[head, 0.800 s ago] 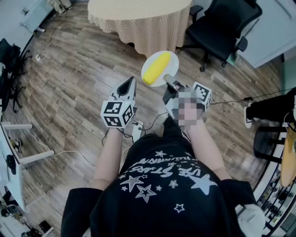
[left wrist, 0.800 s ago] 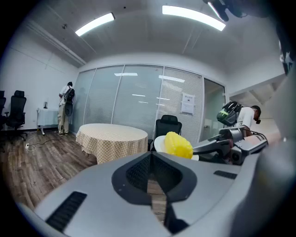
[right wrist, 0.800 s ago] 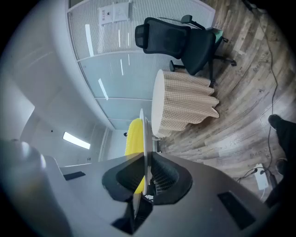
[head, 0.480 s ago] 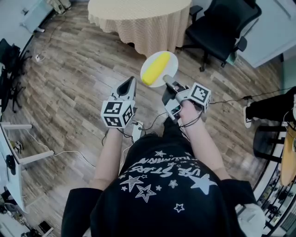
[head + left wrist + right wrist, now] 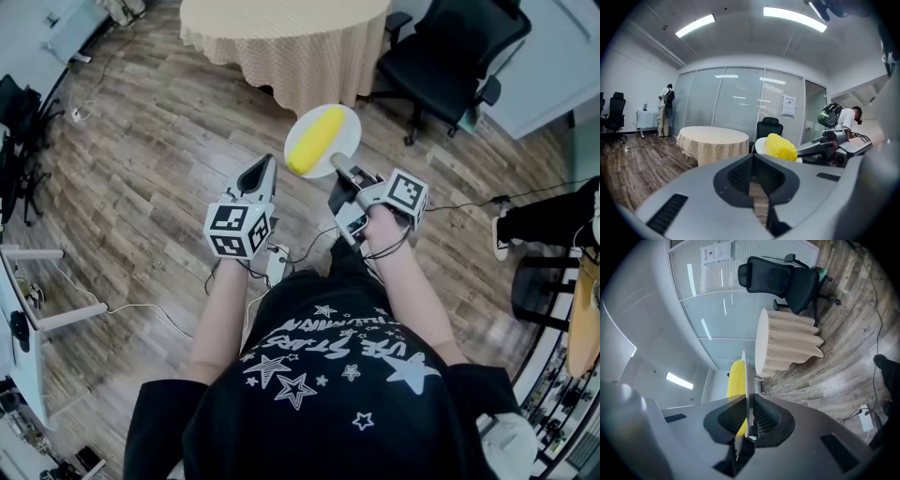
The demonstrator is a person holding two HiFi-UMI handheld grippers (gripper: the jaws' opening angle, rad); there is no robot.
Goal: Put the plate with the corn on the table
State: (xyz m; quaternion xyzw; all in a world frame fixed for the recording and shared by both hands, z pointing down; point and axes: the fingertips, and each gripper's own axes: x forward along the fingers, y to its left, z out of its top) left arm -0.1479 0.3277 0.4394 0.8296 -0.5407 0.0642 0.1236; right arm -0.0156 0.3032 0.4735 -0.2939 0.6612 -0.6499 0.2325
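Note:
A white plate (image 5: 343, 124) carrying a yellow corn cob (image 5: 315, 139) hangs in the air above the wooden floor, short of the round table (image 5: 281, 33). My right gripper (image 5: 338, 165) is shut on the plate's near rim. In the right gripper view the plate (image 5: 747, 385) shows edge-on between the jaws, with the corn (image 5: 736, 378) on its left side. My left gripper (image 5: 260, 172) is level with it on the left, jaws shut and holding nothing. The left gripper view shows the corn (image 5: 780, 146) and the table (image 5: 712, 143) ahead.
The table wears a checked cloth hanging down its sides. A black office chair (image 5: 455, 56) stands right of it. Cables (image 5: 122, 309) trail across the floor, a white frame (image 5: 23, 319) stands at the left, and a person (image 5: 664, 110) stands by the far glass wall.
Hardly anything has moved: the plate and both grippers keep their places, and the scene has shifted only slightly in the head view.

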